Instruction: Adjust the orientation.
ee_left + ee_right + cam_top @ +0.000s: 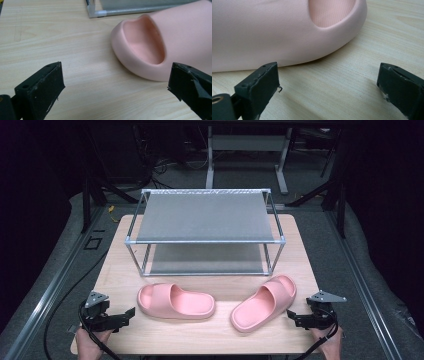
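**Two pink slippers on the counter, both tools released**

Two pink slippers lie side by side on the wooden counter (115,270), in front of a two-tier metal rack (205,232) that stands at the 12 o'clock side. The left slipper (176,301) lies nearly crosswise, its open end toward 9 o'clock. The right slipper (264,303) is angled, its far end pointing toward 1 o'clock. The two are near each other at the middle but apart.

The left tool (131,312) sits at the 8 o'clock corner of the counter, held in a hand (90,342), and points toward the left slipper, just beside its end without touching it. Its jaws stand wide apart with nothing but bare wood between them; in the left gripper view the slipper's rounded end lies ahead, toward 1 o'clock.

The right tool (291,316) sits at the 4 o'clock corner, just beside the right slipper. It is released too, jaws spread over bare counter, with the slipper's side ahead at 11 o'clock in the right gripper view.
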A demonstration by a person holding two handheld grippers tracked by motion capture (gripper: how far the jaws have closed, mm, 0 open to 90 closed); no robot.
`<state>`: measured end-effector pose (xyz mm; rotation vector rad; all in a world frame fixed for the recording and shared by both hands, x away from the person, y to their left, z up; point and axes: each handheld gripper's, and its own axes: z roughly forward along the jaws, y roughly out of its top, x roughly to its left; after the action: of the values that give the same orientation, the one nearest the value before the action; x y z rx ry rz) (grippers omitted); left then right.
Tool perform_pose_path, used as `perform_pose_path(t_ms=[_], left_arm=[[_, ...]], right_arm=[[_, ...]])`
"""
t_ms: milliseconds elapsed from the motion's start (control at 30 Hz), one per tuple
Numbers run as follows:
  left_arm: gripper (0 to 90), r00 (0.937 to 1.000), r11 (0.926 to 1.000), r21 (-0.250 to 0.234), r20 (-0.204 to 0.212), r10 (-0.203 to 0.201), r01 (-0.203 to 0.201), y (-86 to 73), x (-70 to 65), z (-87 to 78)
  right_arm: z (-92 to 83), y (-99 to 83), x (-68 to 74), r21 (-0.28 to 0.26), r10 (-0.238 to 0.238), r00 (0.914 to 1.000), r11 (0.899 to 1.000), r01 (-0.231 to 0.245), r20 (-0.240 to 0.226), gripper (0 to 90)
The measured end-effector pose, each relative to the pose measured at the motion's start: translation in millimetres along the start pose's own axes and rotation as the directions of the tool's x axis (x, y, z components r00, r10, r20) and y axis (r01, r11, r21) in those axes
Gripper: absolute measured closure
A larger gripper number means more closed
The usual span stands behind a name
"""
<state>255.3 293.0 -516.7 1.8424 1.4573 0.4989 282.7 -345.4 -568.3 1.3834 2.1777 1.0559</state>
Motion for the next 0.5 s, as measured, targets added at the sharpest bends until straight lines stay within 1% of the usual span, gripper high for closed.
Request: perform_pose_path(t_ms=[67, 100, 133, 167, 233, 267, 333, 400, 500], left_arm=[[0.0, 1.0, 1.0, -0.005, 0.003, 0.001, -0.001, 4.5, -4.3, -1.9], [0.0, 1.0, 1.0, -0.005, 0.003, 0.001, -0.001, 4.5, -4.3, -1.9], [0.0, 1.0, 0.9999, -0.013, 0.006, 0.002, -0.002, 6.3, -6.7, -2.1], [0.0, 1.0, 0.9998, -0.018, 0.007, 0.003, -0.003, 8.1, -9.5, -3.0], [0.1, 1.0, 0.9996, -0.028, 0.008, -0.002, 0.002, 13.3, -17.3, -4.6], [0.1, 1.0, 0.9996, -0.028, 0.008, -0.002, 0.002, 13.3, -17.3, -4.6], [0.1, 0.9998, 0.9993, -0.037, 0.018, -0.001, 0.002, 17.1, -24.7, -3.4], [0.1, 0.9995, 0.9995, -0.028, 0.027, 0.014, -0.013, 21.4, -31.7, -0.3], [0.1, 0.9988, 0.9993, -0.016, 0.036, 0.033, -0.032, 28.1, -41.7, 6.1]], right_arm=[[0.1, 0.2, -0.2, 0.008, 0.001, 1.0, 1.0, -0.001, -0.003, 4.0], [0.1, 0.2, -0.2, 0.008, 0.001, 1.0, 1.0, -0.001, -0.003, 4.0], [0.3, 0.3, -0.2, 0.012, 0.001, 1.0, 1.0, -0.001, -0.002, 4.0], [-0.3, 0.7, -0.4, 0.024, -0.002, 1.0, 1.0, 0.002, -0.001, 4.1], [0.7, 0.3, -0.4, 0.011, 0.001, 1.0, 1.0, -0.001, -0.004, 4.2], [0.7, 0.3, -0.4, 0.011, 0.001, 1.0, 1.0, -0.001, -0.004, 4.2], [1.0, 0.3, -0.5, 0.014, 0.001, 1.0, 1.0, -0.001, -0.003, 4.1], [0.3, 0.5, -1.0, 0.022, 0.003, 1.0, 1.0, -0.003, -0.008, 4.2], [0.2, 0.4, -1.7, 0.017, 0.012, 0.9999, 1.0, -0.012, -0.011, 4.2]])
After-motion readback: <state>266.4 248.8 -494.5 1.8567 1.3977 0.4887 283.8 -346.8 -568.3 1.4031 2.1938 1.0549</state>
